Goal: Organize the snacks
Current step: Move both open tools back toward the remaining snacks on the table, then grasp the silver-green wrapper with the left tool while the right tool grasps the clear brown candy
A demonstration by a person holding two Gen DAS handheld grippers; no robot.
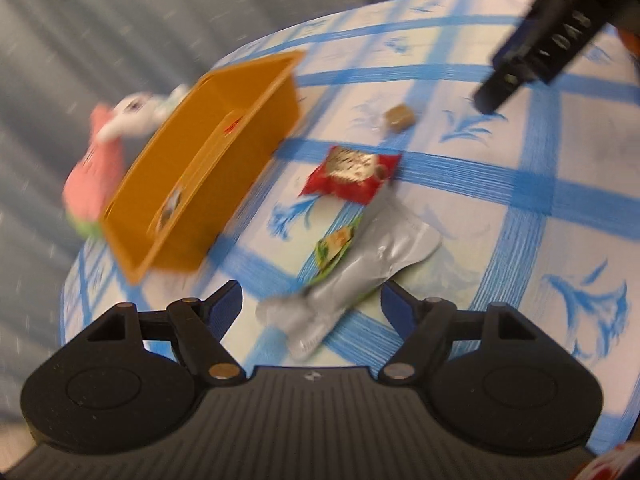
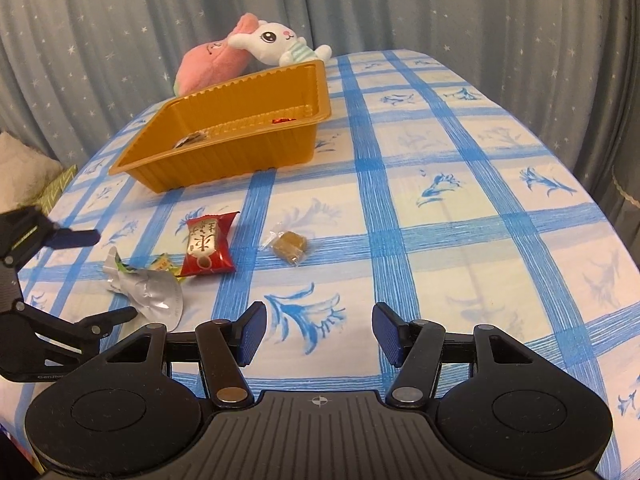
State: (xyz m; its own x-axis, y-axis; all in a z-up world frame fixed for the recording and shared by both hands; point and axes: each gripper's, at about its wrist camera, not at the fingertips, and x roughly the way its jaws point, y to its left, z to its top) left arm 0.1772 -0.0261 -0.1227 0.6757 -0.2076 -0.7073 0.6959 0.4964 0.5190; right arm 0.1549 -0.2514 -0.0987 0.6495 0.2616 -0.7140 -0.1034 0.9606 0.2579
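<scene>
A gold plastic tray (image 2: 224, 88) stands at the table's far left, with a small red sweet (image 2: 282, 121) and a dark-wrapped one (image 2: 192, 140) inside. In front of it lie a red snack packet (image 2: 208, 248), a crumpled silver packet (image 2: 152, 292) over a green packet (image 2: 162, 264), and a brown candy in clear wrap (image 2: 290, 244). My left gripper (image 1: 312, 306) is open, and the silver packet (image 1: 360, 264) lies between its fingers without touching the pads. My right gripper (image 2: 320, 334) is open above bare cloth, nearer than the brown candy, with nothing in it.
A white rabbit plush (image 2: 272, 40) and a pink plush (image 2: 208, 60) lean behind the tray. The blue-checked tablecloth (image 2: 460, 200) covers the table. A starred grey curtain (image 2: 480, 8) hangs behind. A pale cushion (image 2: 24, 168) sits beyond the left edge.
</scene>
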